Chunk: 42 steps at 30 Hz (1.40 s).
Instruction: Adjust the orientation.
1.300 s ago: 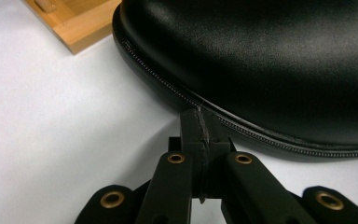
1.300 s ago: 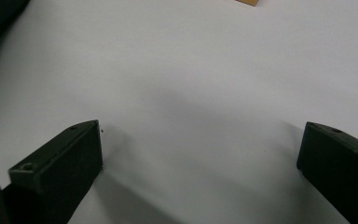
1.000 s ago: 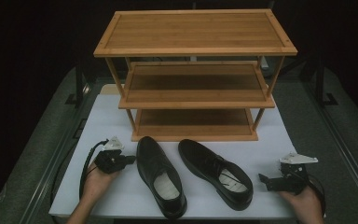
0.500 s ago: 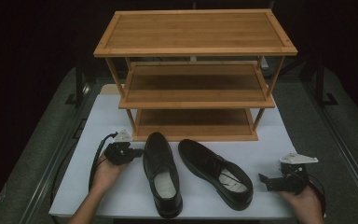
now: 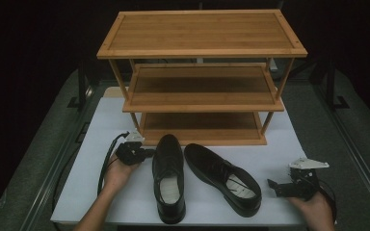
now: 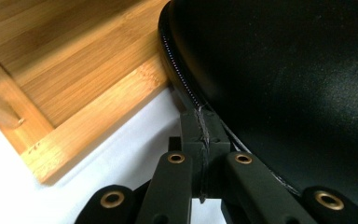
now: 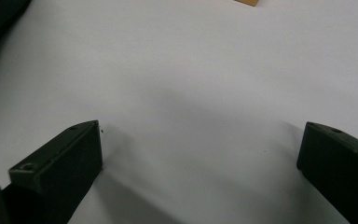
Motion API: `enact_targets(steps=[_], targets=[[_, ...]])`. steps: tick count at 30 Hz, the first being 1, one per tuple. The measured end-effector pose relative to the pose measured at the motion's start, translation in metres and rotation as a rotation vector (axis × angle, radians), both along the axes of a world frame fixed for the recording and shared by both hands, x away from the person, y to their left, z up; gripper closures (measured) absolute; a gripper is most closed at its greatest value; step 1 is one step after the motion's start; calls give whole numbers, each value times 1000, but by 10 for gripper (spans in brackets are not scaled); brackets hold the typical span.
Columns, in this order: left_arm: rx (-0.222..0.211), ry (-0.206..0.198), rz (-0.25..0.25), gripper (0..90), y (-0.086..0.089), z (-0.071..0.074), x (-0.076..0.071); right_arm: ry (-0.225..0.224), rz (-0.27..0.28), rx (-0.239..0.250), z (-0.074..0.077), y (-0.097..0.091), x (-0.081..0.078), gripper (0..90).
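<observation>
Two black leather shoes lie on the white table in front of a wooden rack (image 5: 202, 31). The left shoe (image 5: 168, 179) points straight at the rack, and the right shoe (image 5: 223, 178) lies slanted beside it. My left gripper (image 5: 149, 153) is shut with nothing between its jaws. In the left gripper view its tip (image 6: 200, 126) touches the welt at the left shoe's toe (image 6: 284, 84), close to the rack's bottom shelf (image 6: 74, 70). My right gripper (image 5: 272, 186) rests at the table's right front. Its jaws stand wide open (image 7: 200, 149) over bare table.
The three-shelf rack stands at the back of the white table top (image 5: 101, 125), with its bottom shelf (image 5: 202, 122) just beyond the shoe toes. A cable (image 5: 107, 161) loops from the left gripper. Grey padding (image 5: 38, 144) flanks the table on both sides.
My left gripper has moved right and away from me to the left shoe's toe. That shoe's toe has swung right, so the shoe lies straighter. The right gripper has stayed put.
</observation>
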<state>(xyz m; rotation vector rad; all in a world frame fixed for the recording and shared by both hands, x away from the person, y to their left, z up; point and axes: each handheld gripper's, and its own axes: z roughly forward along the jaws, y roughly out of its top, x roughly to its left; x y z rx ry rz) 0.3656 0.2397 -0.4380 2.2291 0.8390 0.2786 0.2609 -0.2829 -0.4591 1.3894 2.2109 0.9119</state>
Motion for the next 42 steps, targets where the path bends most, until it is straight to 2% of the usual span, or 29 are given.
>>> enact_targets(steps=[8,12,16,18,22,27,30,31,34,37,41,42], targets=[[16,-13,-9,900,-9,0,4,0,-1,1,0,0,0,0],[25,-16,-12,900,-8,1,3,0,-1,4,0,0,0,0],[32,-19,-6,900,1,5,-4,0,-2,2,0,0,0,0],[33,-18,-1,900,7,7,-9,0,0,0,0,0,0,0],[-1,-4,7,900,19,13,-20,0,-1,-2,0,0,0,0],[-31,-4,5,899,32,18,-43,2,-1,-5,0,0,0,0],[-33,-2,0,879,35,18,-54,1,-1,-4,0,0,0,0],[-22,-1,-5,863,37,17,-62,1,-1,-5,0,0,0,0],[-5,-7,-7,859,40,15,-70,3,-3,-3,0,1,0,0],[-8,-6,8,813,46,12,-79,3,-3,-4,0,1,0,0],[11,-1,56,607,52,8,-87,3,-3,-4,0,1,0,0],[17,0,60,527,53,7,-89,3,-3,-4,0,1,0,0]])
